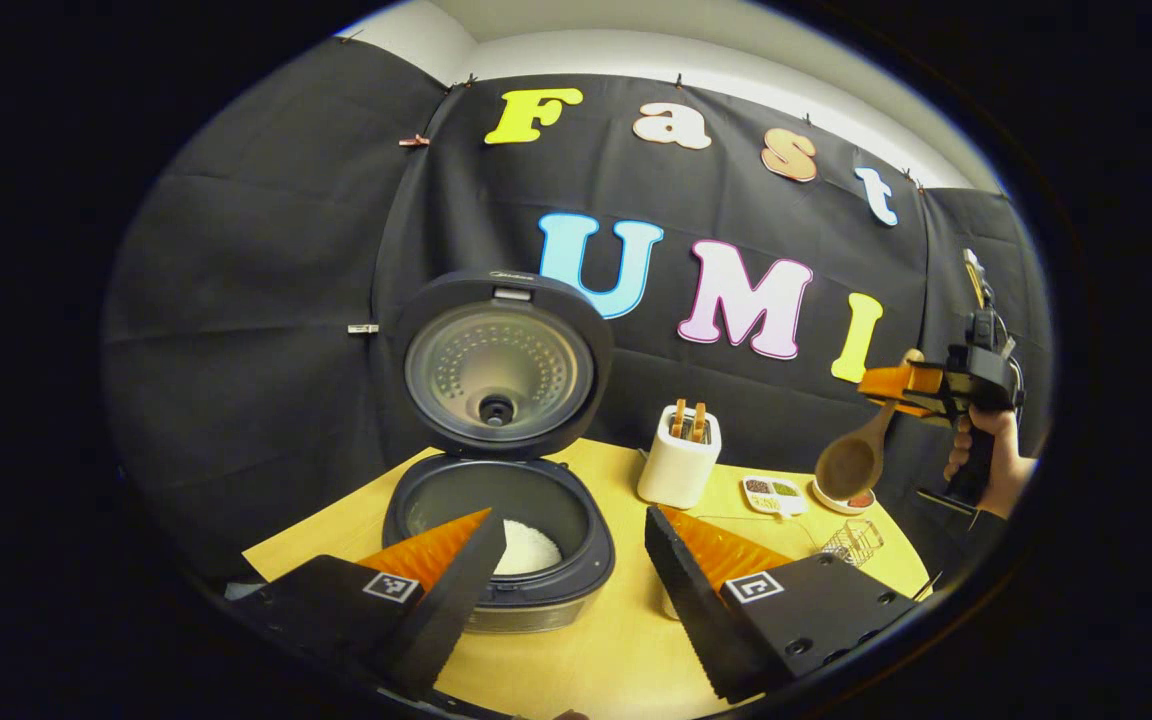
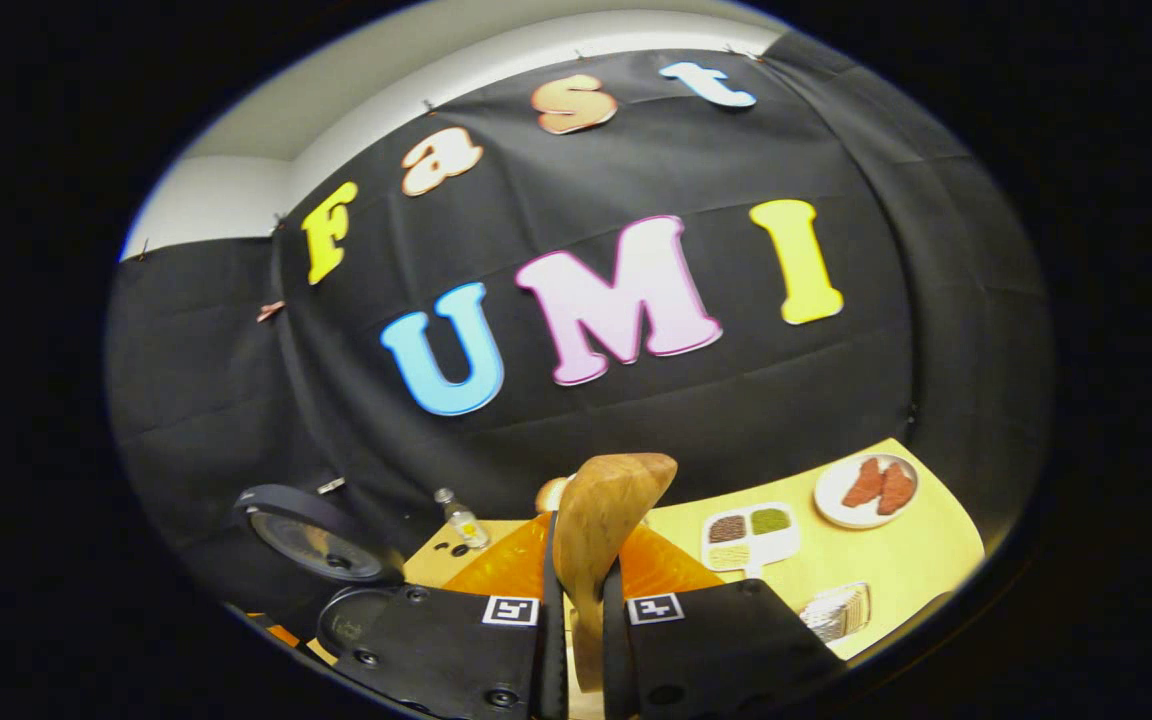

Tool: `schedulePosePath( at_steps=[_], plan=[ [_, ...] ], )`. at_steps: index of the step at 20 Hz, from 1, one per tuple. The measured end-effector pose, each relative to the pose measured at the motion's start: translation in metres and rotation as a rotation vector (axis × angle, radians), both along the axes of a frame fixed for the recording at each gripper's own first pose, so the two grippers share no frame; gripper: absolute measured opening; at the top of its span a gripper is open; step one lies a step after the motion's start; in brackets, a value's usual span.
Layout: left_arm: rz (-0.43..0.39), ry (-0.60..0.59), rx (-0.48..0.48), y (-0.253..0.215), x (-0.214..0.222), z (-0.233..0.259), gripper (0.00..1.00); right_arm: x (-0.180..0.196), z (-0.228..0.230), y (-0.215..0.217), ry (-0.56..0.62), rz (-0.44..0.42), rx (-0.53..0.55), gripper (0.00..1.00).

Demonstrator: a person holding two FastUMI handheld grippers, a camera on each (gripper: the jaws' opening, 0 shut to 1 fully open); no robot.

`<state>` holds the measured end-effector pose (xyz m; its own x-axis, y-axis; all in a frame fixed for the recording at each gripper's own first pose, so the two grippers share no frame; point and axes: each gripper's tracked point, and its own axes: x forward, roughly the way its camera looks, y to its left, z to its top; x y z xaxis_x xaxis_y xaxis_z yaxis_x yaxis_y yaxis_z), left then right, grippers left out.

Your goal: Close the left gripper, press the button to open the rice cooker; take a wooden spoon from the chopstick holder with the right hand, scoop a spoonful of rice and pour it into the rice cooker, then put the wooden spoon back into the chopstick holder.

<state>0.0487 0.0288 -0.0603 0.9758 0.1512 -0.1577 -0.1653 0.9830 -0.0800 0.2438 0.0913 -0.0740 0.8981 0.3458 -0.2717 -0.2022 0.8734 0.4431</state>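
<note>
Wooden spoon handle hidden between right hand-held gripper fingers.

The left gripper view looks from low over the near edge of the bench, facing the far wall. It sits close to the open rice cooker, with the chopstick holder a bit farther and the right gripper up high at the far right. The right gripper view looks from higher up (and tilted), facing the same wall, with the wooden spoon very near. Both views share the rice cooker, the little divided dish and the bench.
</note>
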Motion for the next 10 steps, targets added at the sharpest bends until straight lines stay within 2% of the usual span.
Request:
schedulePosePath(
  at_steps=[4, 10],
  plan=[
    [-0.001, 0.018, -0.044, -0.027, 0.010, 0.002, 0.95, 0.011, -0.024, -0.074, 0.082, -0.142, 0.051, 0.17],
    [0.025, 0.039, 0.041, -0.052, 0.013, 0.007, 0.95, 0.023, -0.076, -0.153, 0.175, -0.278, 0.074, 0.18]
  ],
)
